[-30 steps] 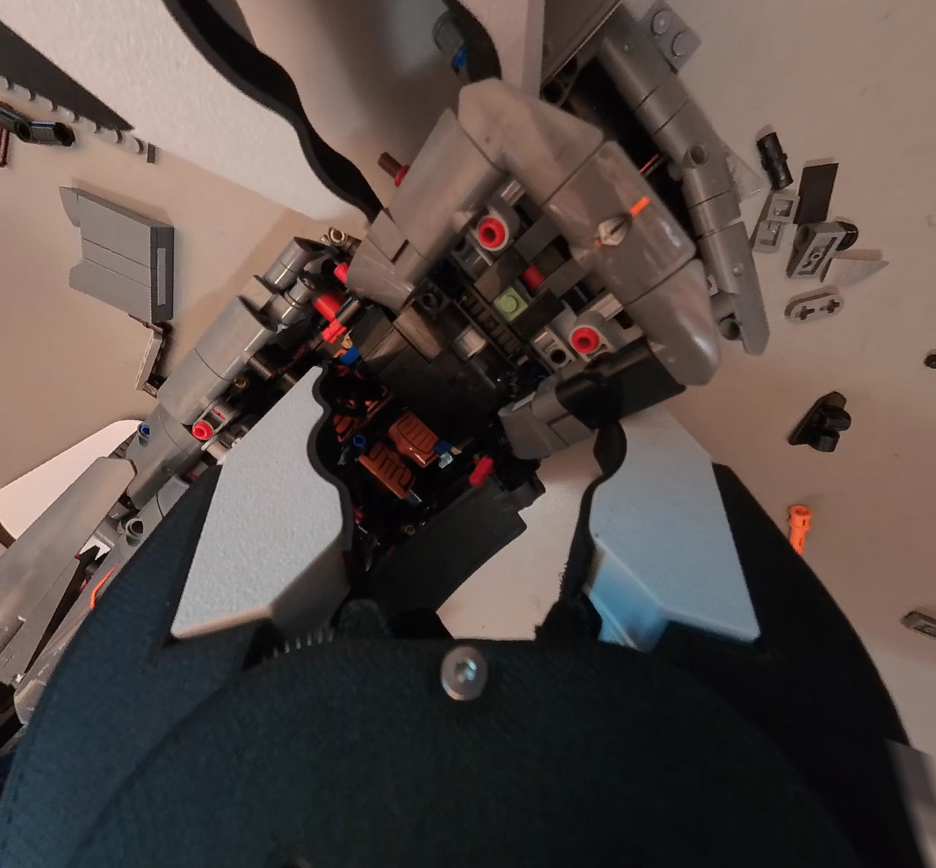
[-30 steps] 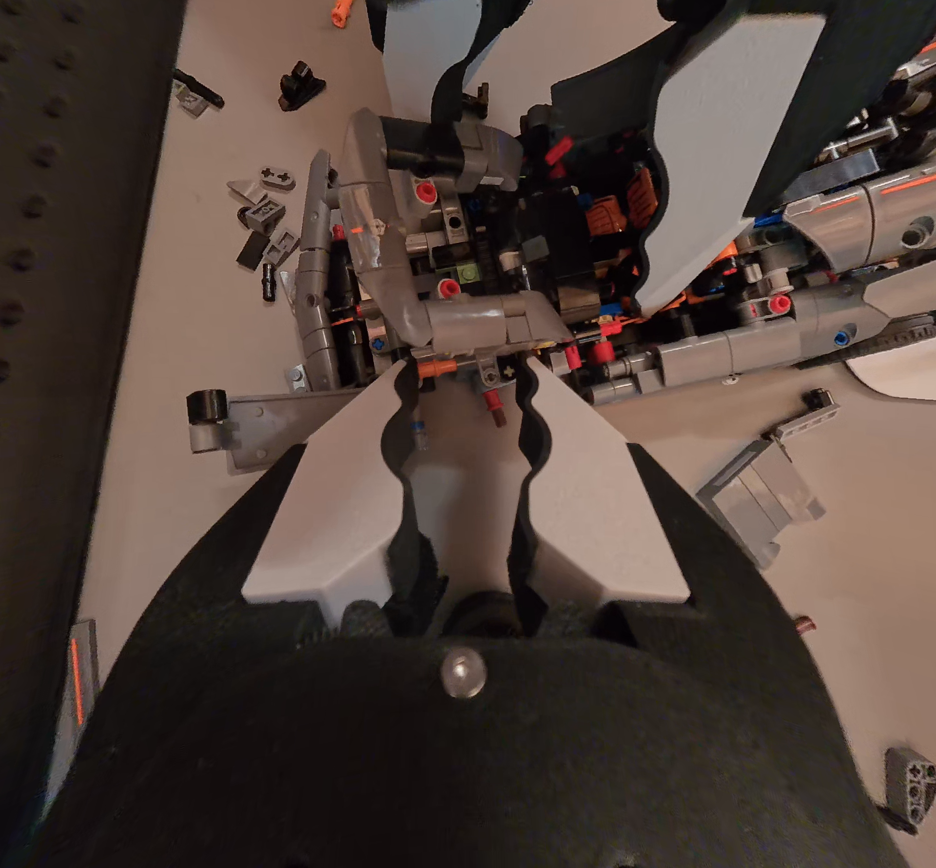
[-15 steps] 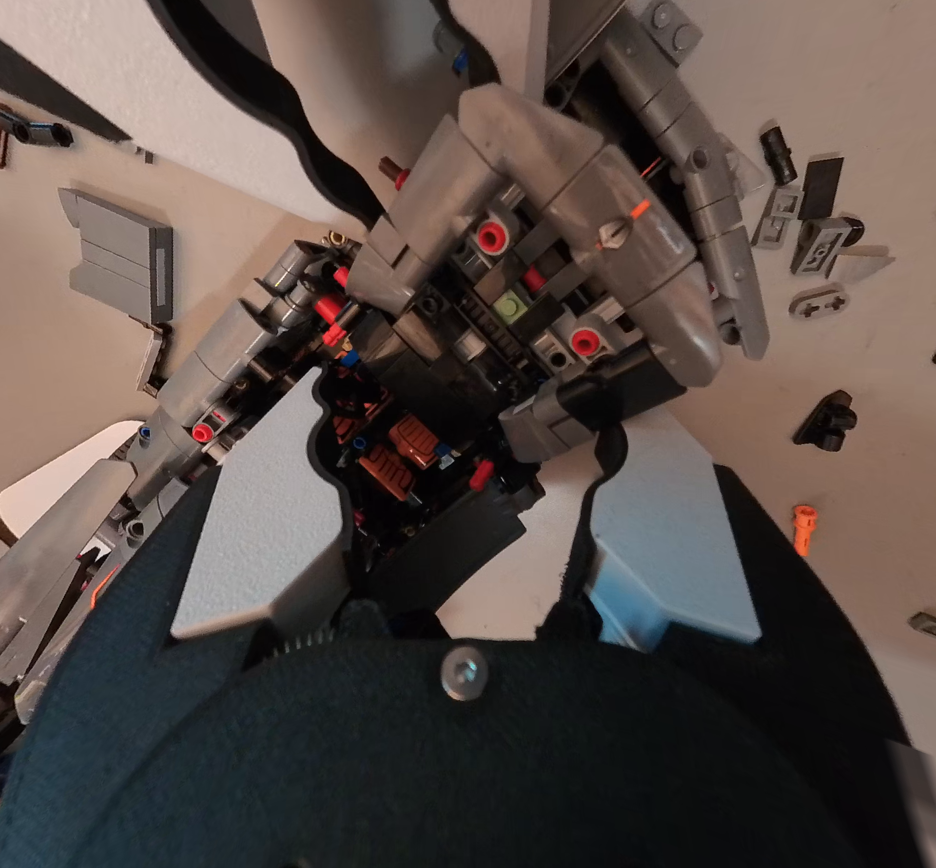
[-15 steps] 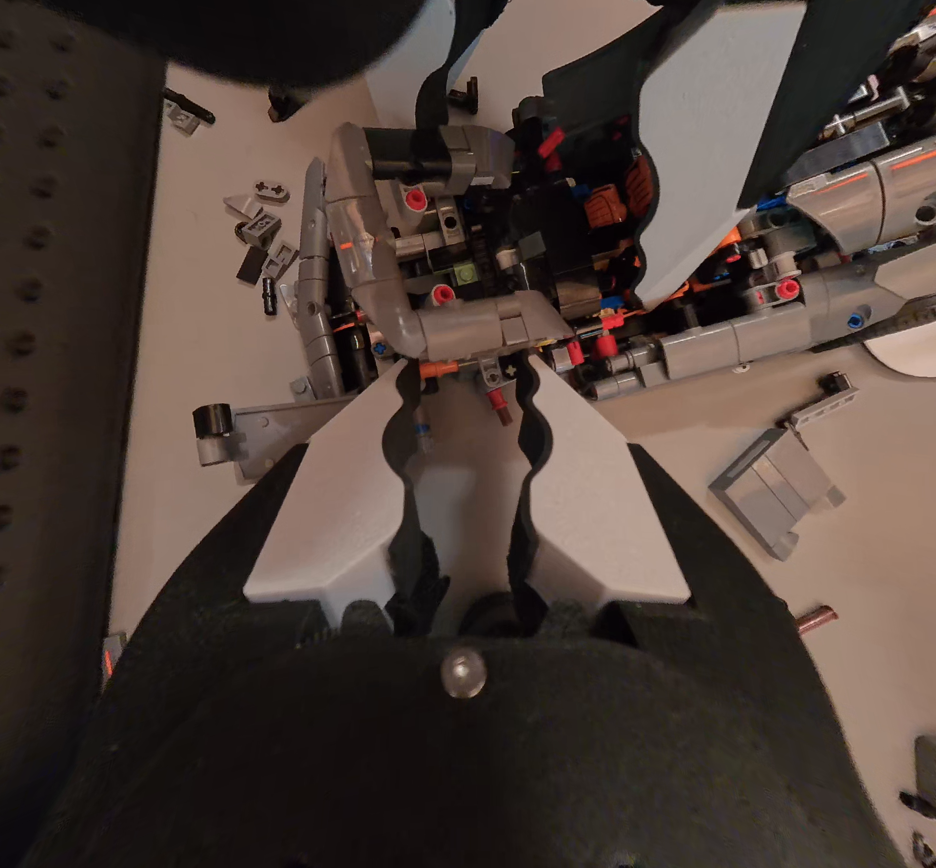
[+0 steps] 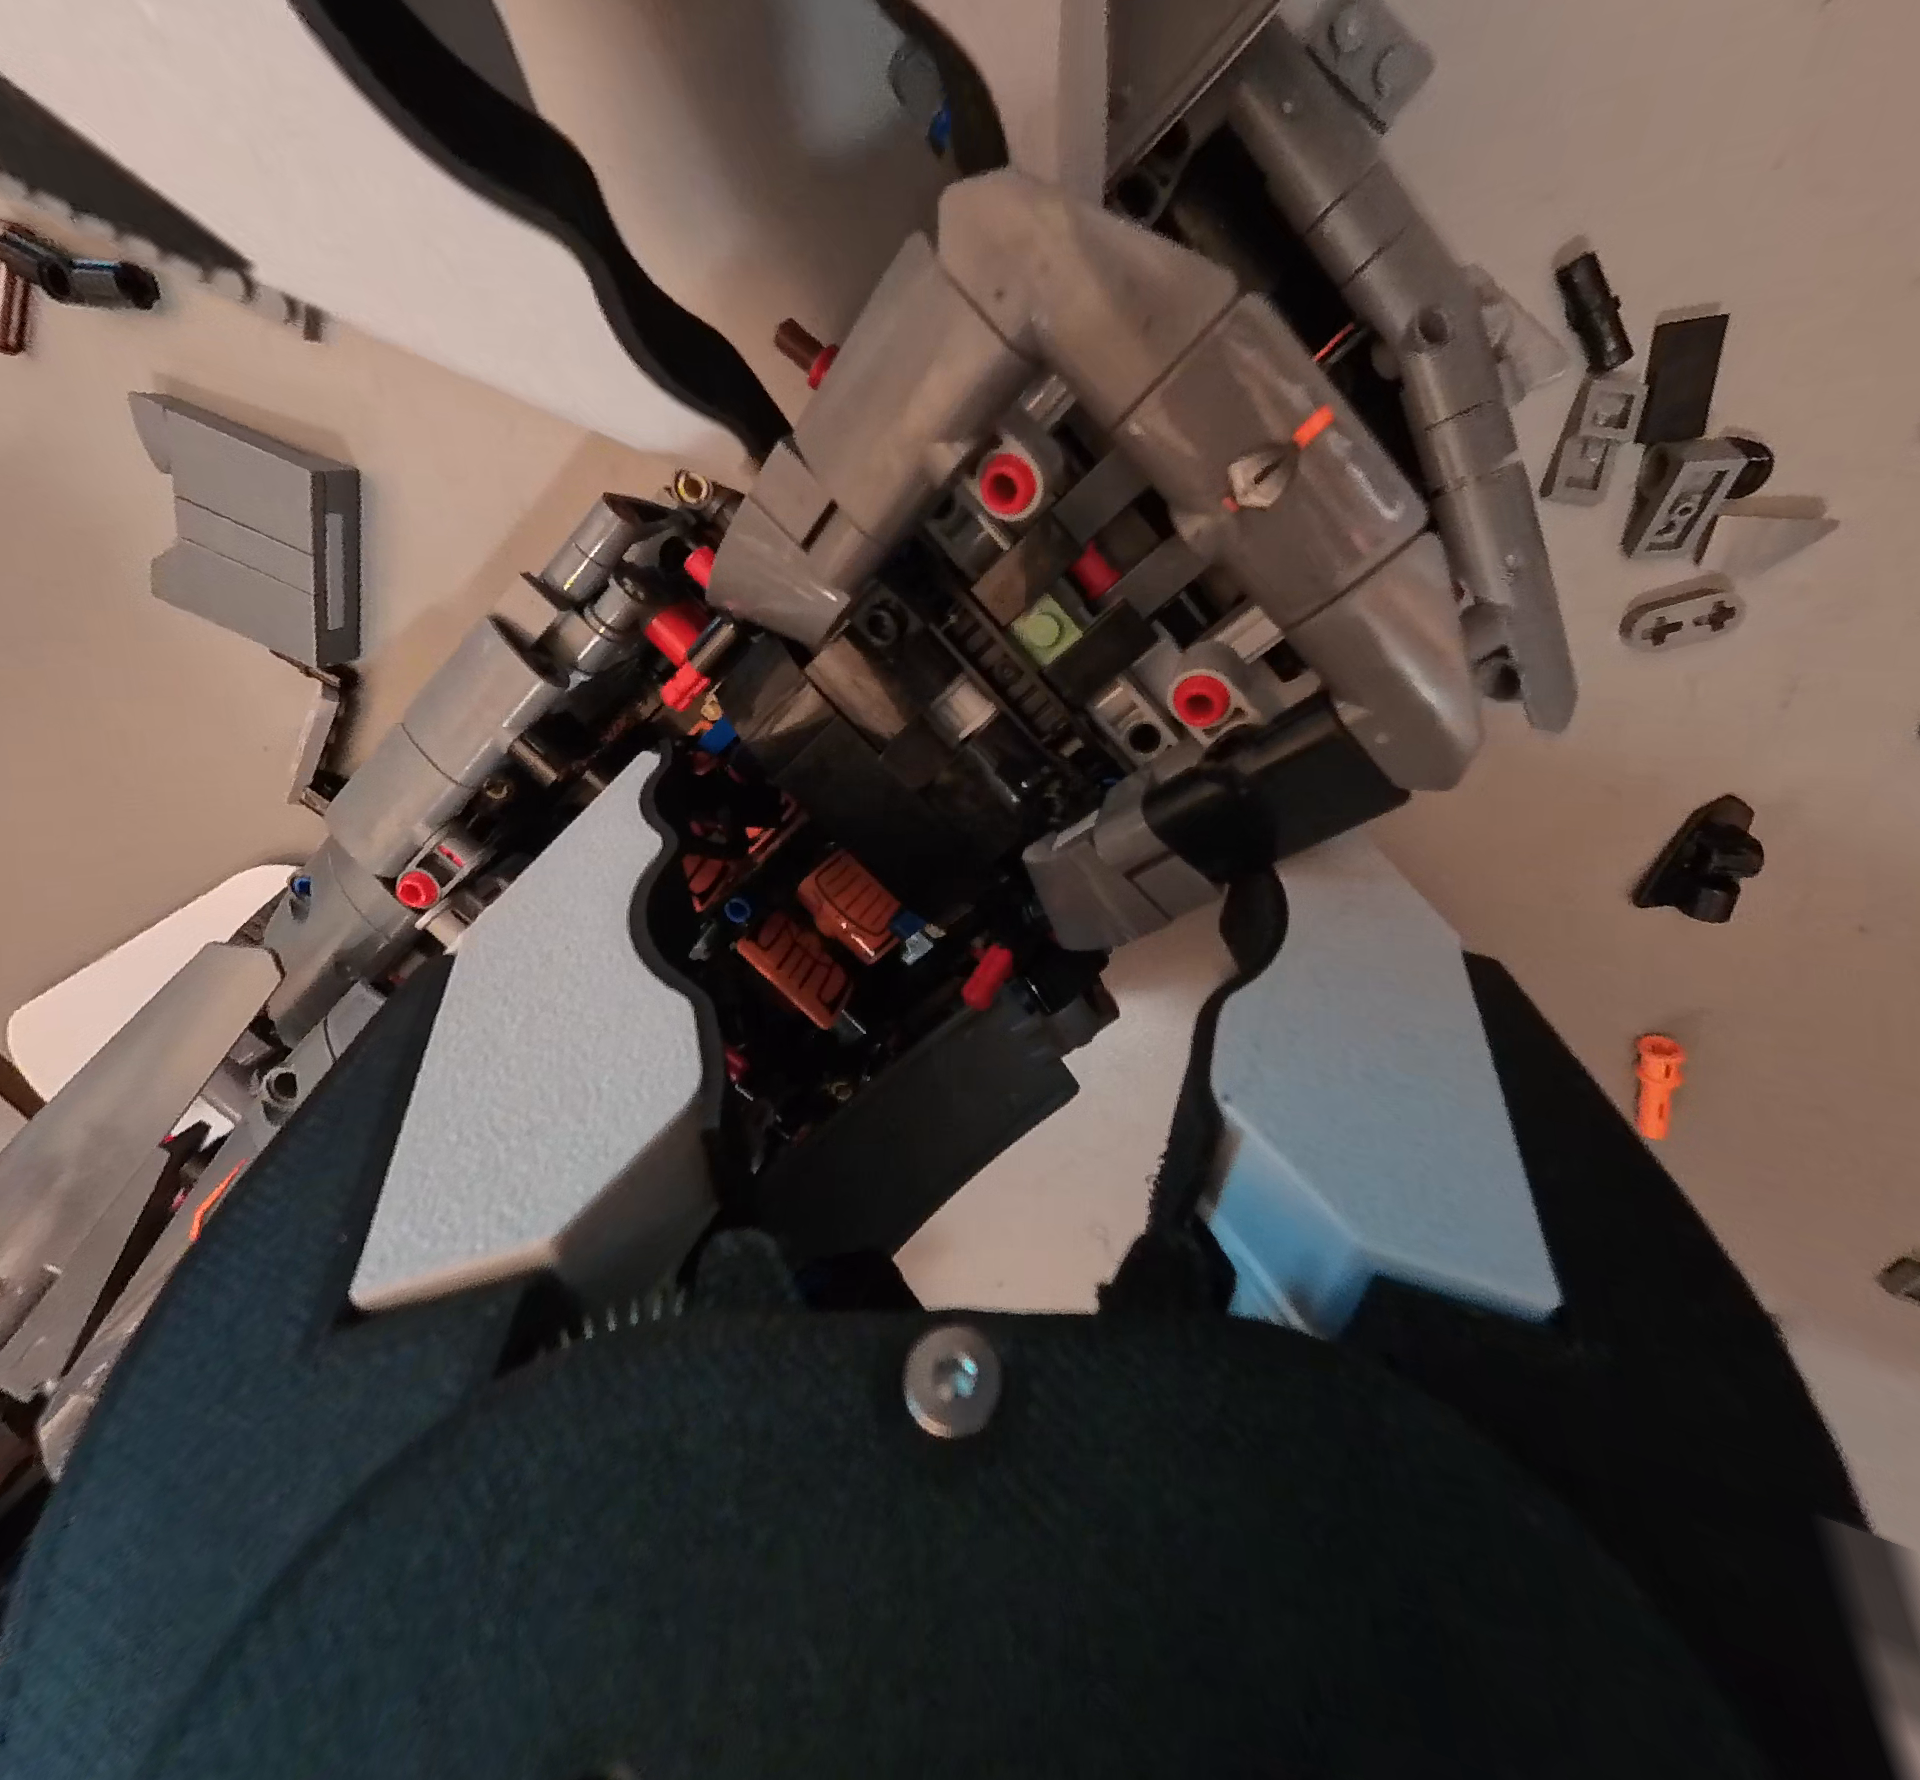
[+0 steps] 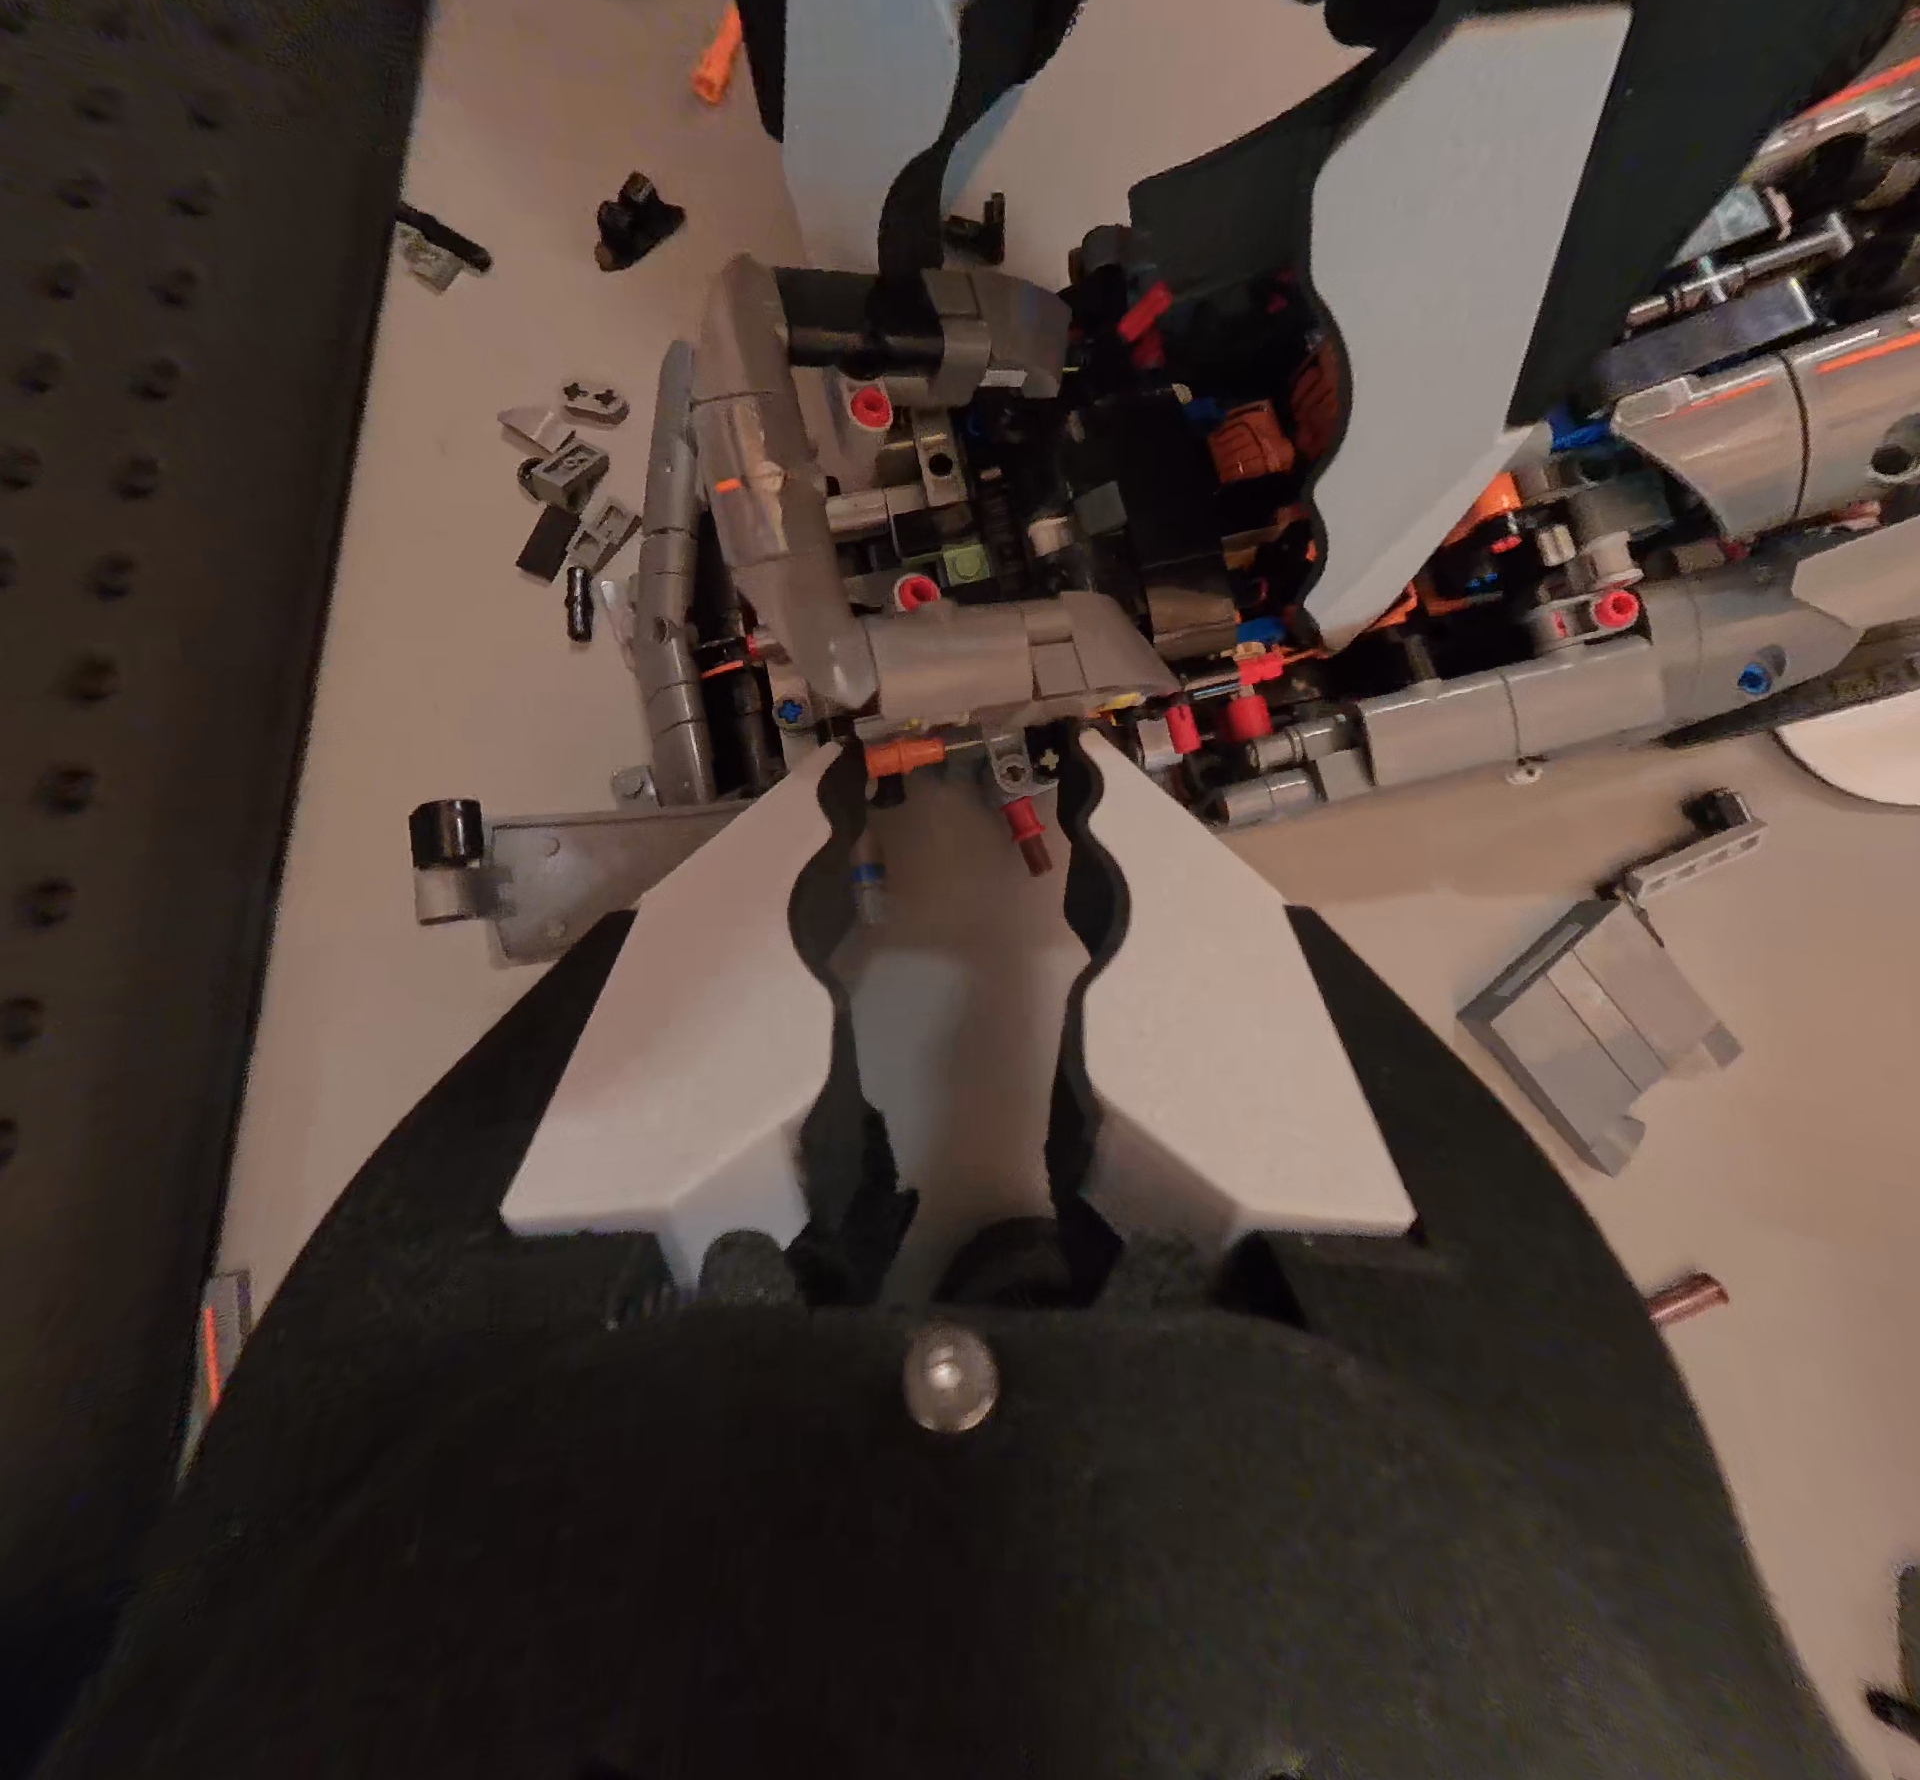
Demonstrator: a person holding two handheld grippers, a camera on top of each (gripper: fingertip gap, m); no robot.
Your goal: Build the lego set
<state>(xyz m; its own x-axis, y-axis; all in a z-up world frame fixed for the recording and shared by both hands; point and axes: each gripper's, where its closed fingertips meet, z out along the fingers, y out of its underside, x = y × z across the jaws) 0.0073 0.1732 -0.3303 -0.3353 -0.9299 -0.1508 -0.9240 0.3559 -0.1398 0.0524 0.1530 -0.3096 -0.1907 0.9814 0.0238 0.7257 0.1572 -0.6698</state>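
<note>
**A:** Where do we stand with the model [image 5: 1049,650]?

**B:** It lies on the pale table [image 5: 1714,68], a long grey and black build with red pins and orange seats. Our left gripper [image 5: 940,883] straddles its cockpit end: one finger against the side by the seats, the other pressed to the black and grey bar at the model's front corner. The fingers are wide apart, but they look closed as far as the body lets them, so we judge it a clamp on the model.

**A:** And the right gripper [image 6: 956,764]?

**B:** Its fingers stand a little apart with nothing clamped between them. The tips sit just at the model's near edge, flanking an orange pin [image 6: 906,756] and a small grey connector. A brown-tipped red pin [image 6: 1029,831] and a blue-banded pin [image 6: 868,883] hang in the gap, touching neither pad as far as we can tell.

**A:** So which way does the work lie?

**B:** Straight ahead of the right gripper. The model's long axis runs across that gripper's line of reach, so it meets the flank square on, while the left holds from the opposite side. We judge the right is nearer those pins. Loose grey pieces [image 6: 577,483] lie beyond the model's front end, and a grey panel [image 6: 1600,1024] lies beside its flank.
</note>
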